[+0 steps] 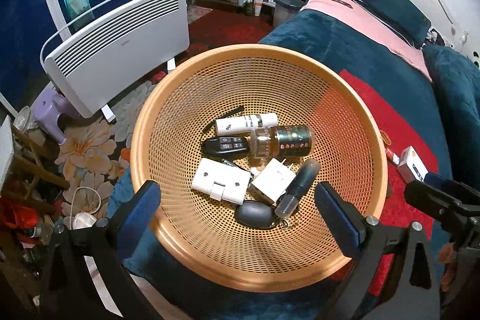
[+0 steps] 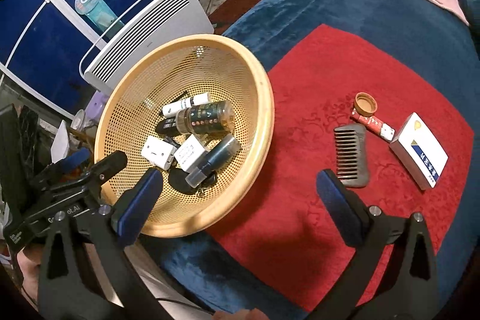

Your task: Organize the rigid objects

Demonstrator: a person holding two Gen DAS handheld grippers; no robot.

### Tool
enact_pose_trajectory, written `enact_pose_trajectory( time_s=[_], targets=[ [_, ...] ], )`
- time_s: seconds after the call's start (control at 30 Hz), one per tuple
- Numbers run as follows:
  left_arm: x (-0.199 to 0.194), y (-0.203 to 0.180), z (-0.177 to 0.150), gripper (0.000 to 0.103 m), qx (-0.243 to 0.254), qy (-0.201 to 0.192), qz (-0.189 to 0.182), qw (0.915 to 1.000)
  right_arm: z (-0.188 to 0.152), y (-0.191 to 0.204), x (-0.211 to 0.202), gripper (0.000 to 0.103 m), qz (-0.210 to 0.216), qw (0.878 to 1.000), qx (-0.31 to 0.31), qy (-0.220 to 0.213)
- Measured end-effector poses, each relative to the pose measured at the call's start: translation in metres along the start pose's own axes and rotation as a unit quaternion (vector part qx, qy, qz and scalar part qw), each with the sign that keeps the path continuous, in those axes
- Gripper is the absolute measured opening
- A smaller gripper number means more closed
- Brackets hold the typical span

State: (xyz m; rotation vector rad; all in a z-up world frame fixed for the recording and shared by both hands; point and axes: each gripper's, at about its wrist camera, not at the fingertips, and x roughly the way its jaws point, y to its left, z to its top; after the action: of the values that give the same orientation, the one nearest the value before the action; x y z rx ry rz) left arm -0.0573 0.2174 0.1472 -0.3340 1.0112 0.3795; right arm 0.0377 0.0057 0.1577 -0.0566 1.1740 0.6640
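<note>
Black, blue-padded left hand-held gripper [image 1: 237, 206] and right hand-held gripper [image 2: 240, 188] both gape wide, holding nothing.

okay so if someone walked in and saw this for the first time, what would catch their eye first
Probably the big orange mesh basket on the blue bedspread, holding a heap of small things such as a glass bottle and a white charger. Next, the bright red cloth to its right, where a dark comb, an orange cap and a white box still lie. Both grippers, left and right, are open and empty.
</note>
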Motion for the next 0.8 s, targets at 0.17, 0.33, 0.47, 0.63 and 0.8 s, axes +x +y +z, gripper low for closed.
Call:
enact_pose_trajectory(
  time_s=[0.17,0.33,0.47,0.63,0.8],
  targets=[
    [0.000,-0.010,-0.001,0.102,0.008,0.001,0.000,1.0000,-0.003,-0.010,-0.004,0.103,0.000,1.000,0.009,-0.003],
    [0.001,-0.022,-0.001,0.102,0.017,0.002,0.000,0.9999,-0.007,-0.019,-0.008,0.103,0.000,1.000,0.019,-0.006],
    [0.001,-0.032,-0.001,0.102,0.026,0.002,-0.001,0.9997,-0.009,-0.028,-0.011,0.103,0.000,1.000,0.027,-0.009],
    [0.002,-0.047,-0.001,0.102,0.037,0.002,-0.002,0.9993,-0.011,-0.041,-0.016,0.103,-0.001,0.999,0.038,-0.014],
    [0.002,-0.063,-0.001,0.102,0.050,0.003,-0.006,0.9987,-0.017,-0.055,-0.022,0.103,-0.004,0.999,0.052,-0.017]
  ],
)
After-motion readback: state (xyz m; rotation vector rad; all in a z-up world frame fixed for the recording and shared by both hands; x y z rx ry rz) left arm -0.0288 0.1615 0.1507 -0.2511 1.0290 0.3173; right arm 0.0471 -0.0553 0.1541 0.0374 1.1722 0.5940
